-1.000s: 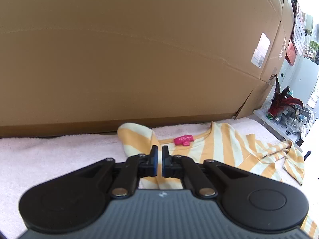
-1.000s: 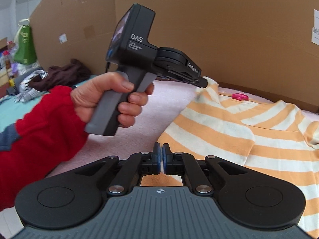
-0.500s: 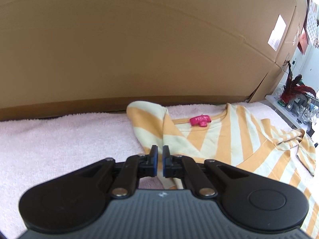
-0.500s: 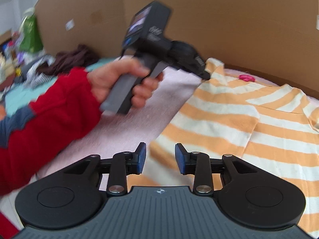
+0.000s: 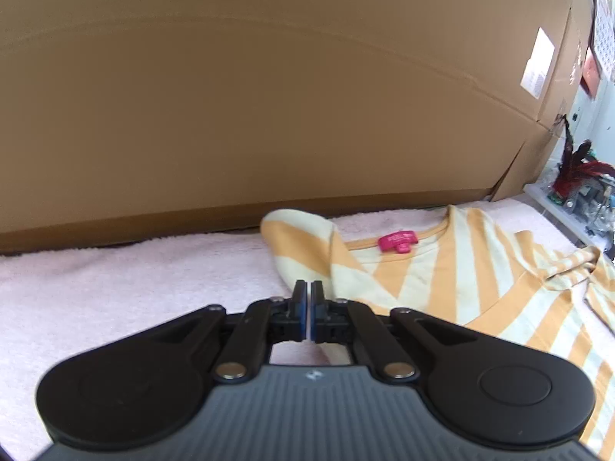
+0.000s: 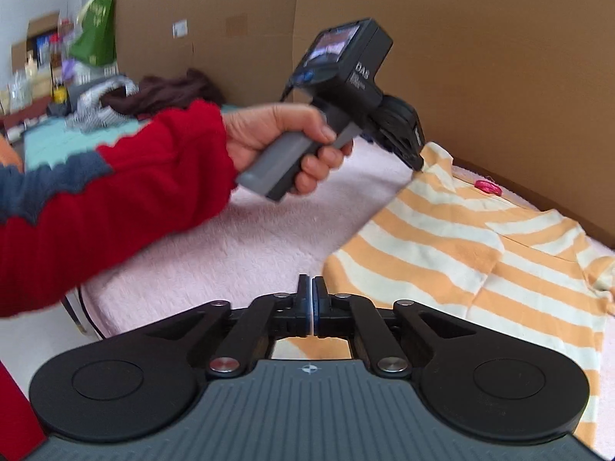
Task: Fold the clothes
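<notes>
Counting as we go: one striped shirt (image 5: 442,276), orange and cream, lies spread on the pink blanket (image 5: 134,280) with its neck toward the cardboard wall (image 5: 269,96). One bright pink label (image 5: 398,242) sits inside the collar. Two tongs are in play.

We see the left gripper (image 5: 307,299) with its pads pressed together, tip right at the shirt's near edge by the folded sleeve. We cannot tell whether any cloth is pinched between them.

Over to the right gripper (image 6: 312,299): its jaws have just been closing and the pads now all but meet at the shirt's lower corner. Only a thin pale sliver shows between them, and we cannot tell if that is cloth.

For containers we count one, a green bag (image 6: 96,30) far back on the left, too blurred to show what it holds. Near it a heap of dark clothes (image 6: 165,90) lies on a teal surface.

Only the right wrist view gives us the person: one hand (image 6: 280,134) in a red sleeve (image 6: 134,199) grips the left tool's handle, its nose touching the shirt's shoulder corner.

Only the left wrist view gives us a white sticker (image 5: 538,63) on the cardboard and a red feathery thing (image 5: 580,169) on a cluttered shelf at the right.
</notes>
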